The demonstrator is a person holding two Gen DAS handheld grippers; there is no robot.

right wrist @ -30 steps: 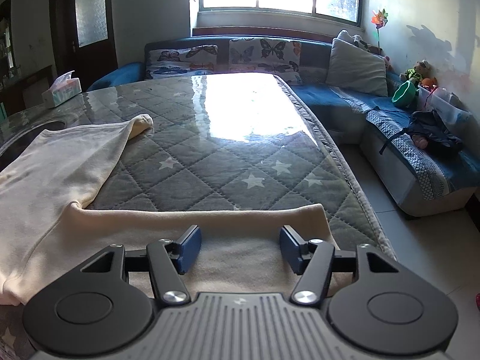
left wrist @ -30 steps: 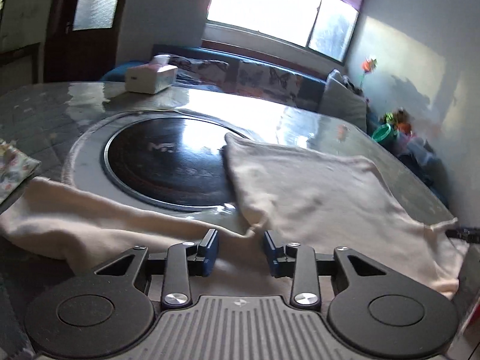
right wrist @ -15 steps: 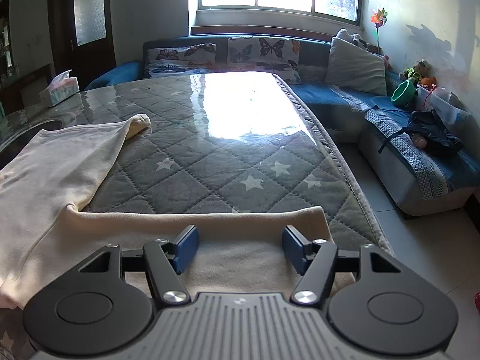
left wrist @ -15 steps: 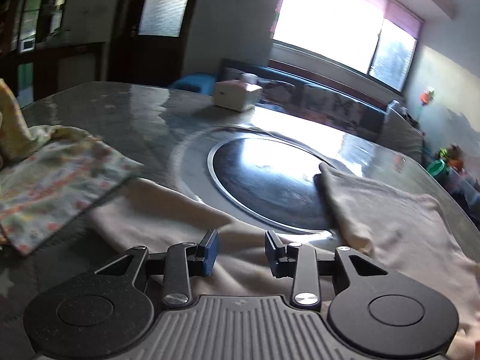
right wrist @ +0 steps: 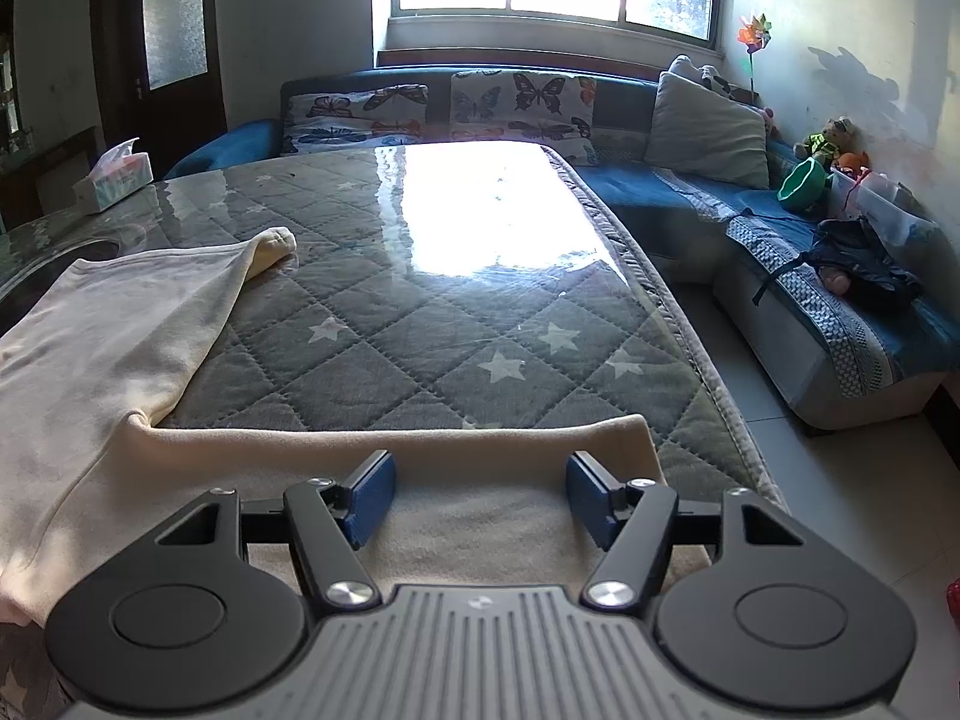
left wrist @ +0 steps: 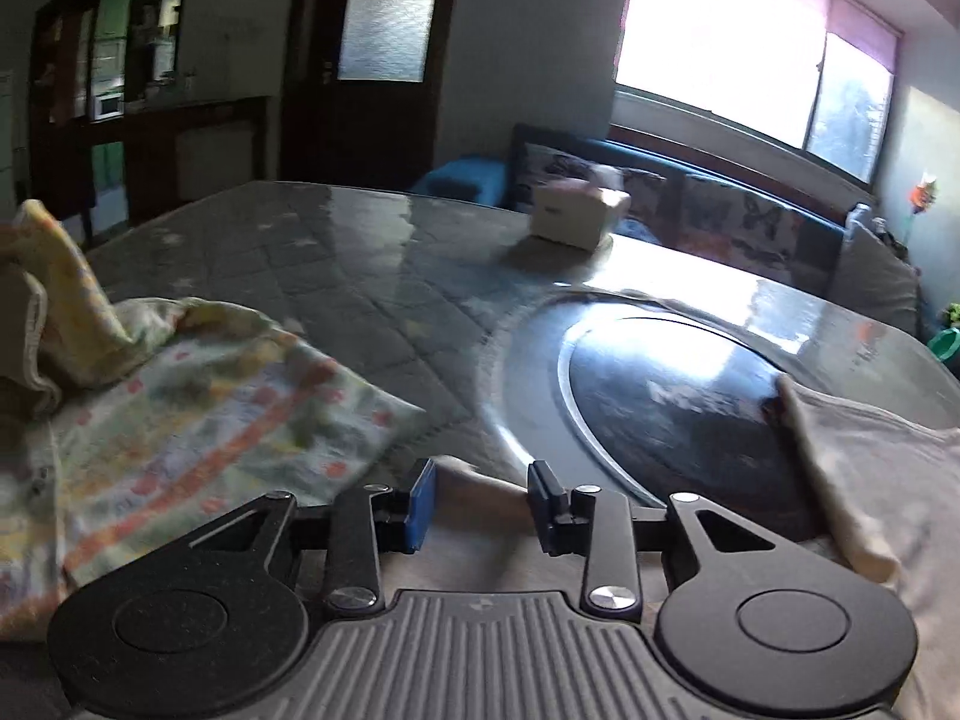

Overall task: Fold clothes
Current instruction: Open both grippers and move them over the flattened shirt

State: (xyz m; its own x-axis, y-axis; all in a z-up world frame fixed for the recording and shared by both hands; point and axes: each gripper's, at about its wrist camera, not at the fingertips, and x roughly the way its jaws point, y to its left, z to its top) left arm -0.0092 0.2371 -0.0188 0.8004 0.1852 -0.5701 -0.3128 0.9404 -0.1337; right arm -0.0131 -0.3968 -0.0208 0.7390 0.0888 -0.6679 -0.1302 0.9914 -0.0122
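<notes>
A cream garment (right wrist: pixel 108 348) lies spread on the quilted, star-patterned table (right wrist: pixel 420 348), one long part running along the near edge. My right gripper (right wrist: pixel 480 474) hovers over that near part with its blue pads wide apart, open, pressing on nothing. In the left wrist view the same cream garment (left wrist: pixel 870 480) drapes over a round black plate (left wrist: pixel 672 408). Its narrow end reaches between the fingers of my left gripper (left wrist: pixel 480 480), whose pads stand apart with a clear gap, open. A floral cloth (left wrist: pixel 198 432) lies crumpled to the left of that gripper.
A tissue box (left wrist: pixel 576 216) stands at the far side of the table and also shows as the tissue box (right wrist: pixel 114 180) at the left. A blue sofa (right wrist: pixel 810 252) with cushions and toys runs along the right and back. The table edge (right wrist: pixel 708 372) drops to tiled floor.
The left view has swung to the left along the cream garment, bringing the floral cloth into view. The right gripper stayed in place and its jaws widened a little.
</notes>
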